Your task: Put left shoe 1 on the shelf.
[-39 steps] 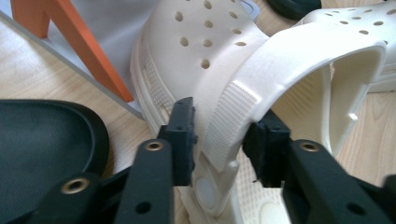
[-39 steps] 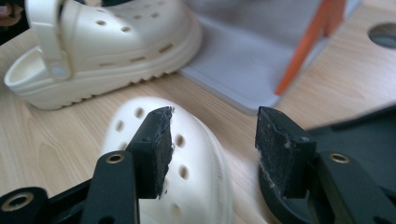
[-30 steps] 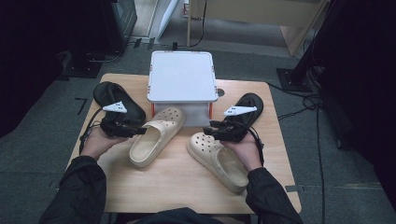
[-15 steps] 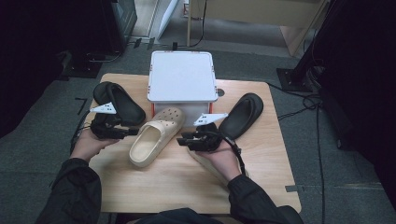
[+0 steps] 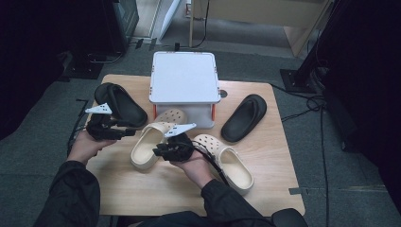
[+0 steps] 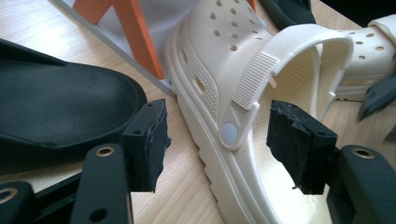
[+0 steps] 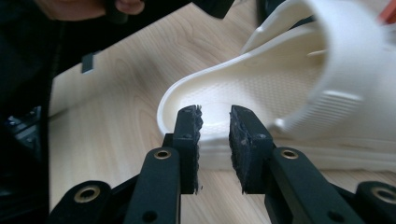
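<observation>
1. Four shoes on the wooden table (image 5: 265,179): two cream clogs, two black slides, around a white raised stand (image 5: 183,78) on orange legs (image 6: 135,32).
2. Working piece looks like the left cream clog (image 5: 150,144), centre-left, toe tucked under the stand's front edge. Long axis runs toe-away, heel toward the person, skewed slightly left.
3. Left gripper (image 6: 215,140): jaws wide, straddling the strap pivot on the clog's side wall, no contact. Probably staged there because the strap and rim give a graspable edge.
4. Right gripper (image 7: 215,140): jaws narrow, a small gap, nothing between them; aimed at the heel rim, just short of it. My read: lining up a pinch on the heel.
5. Second cream clog (image 5: 227,161) lies just right of the right hand (image 5: 189,163), toe pointing up-left at the stand.
6. Black slides (image 5: 120,101) sit out at either side, likely parked clear of the work.
</observation>
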`<control>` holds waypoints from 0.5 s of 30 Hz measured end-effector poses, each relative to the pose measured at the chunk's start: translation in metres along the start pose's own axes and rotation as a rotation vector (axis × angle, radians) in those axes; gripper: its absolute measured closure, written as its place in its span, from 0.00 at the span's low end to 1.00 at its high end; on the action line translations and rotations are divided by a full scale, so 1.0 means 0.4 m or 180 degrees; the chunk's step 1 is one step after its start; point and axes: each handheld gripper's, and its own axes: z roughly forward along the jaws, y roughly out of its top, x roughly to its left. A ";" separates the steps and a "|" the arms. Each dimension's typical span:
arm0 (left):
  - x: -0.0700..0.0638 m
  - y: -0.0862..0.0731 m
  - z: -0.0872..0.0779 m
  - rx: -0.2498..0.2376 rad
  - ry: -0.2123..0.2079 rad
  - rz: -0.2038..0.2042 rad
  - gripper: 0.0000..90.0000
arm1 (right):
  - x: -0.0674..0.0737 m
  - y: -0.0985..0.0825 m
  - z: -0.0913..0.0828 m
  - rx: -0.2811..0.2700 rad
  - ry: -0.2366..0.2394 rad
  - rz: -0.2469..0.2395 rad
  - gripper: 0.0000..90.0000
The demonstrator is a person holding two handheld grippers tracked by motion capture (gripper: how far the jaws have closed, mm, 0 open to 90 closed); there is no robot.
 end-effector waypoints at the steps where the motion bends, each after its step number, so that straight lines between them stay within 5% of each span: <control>1: 0.000 0.000 0.000 0.0000 0.0010 -0.0002 0.42 | 0.003 0.000 0.019 0.0013 -0.0013 0.0003 0.82; 9: 0.001 0.000 0.001 -0.0001 0.0035 0.0008 0.43 | 0.040 0.010 0.122 0.0055 0.0063 -0.0006 0.83; 15: 0.001 0.000 0.000 -0.0013 0.0032 0.0002 0.43 | 0.039 -0.005 0.153 0.0249 -0.0012 -0.0036 0.84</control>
